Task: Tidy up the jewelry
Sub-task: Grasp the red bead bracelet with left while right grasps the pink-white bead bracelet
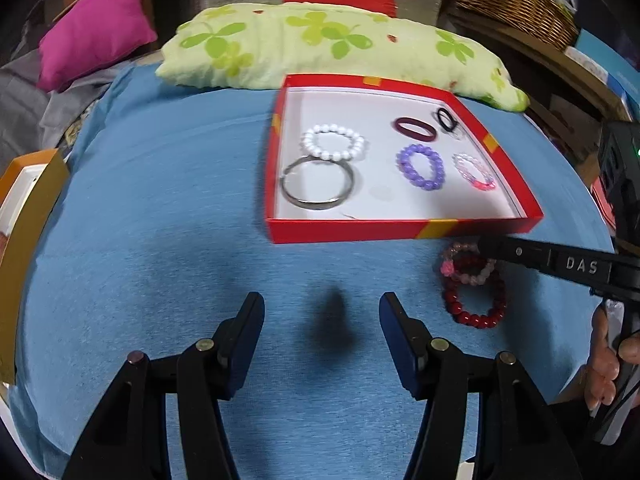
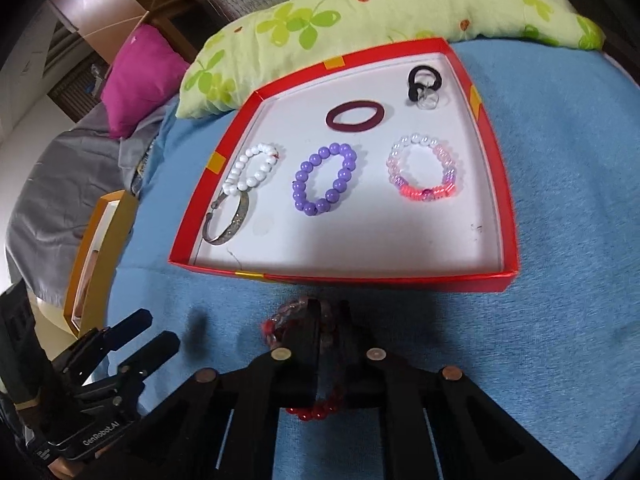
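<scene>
Blue bedcover under both my grippers, a red tray [image 2: 496, 184] of jewelry lying ahead.
On my right gripper [image 2: 326, 320] the fingers are pressed together, pinching a pink bead bracelet [image 1: 466, 266] that lies touching a red bead bracelet [image 1: 476, 304] just outside the tray's near wall. My left gripper [image 1: 322, 314] hangs with fingers spread apart over bare cover, holding nothing. "DAS" reads on the right gripper's arm, "GenRobot.AI" on the left one's body.
</scene>
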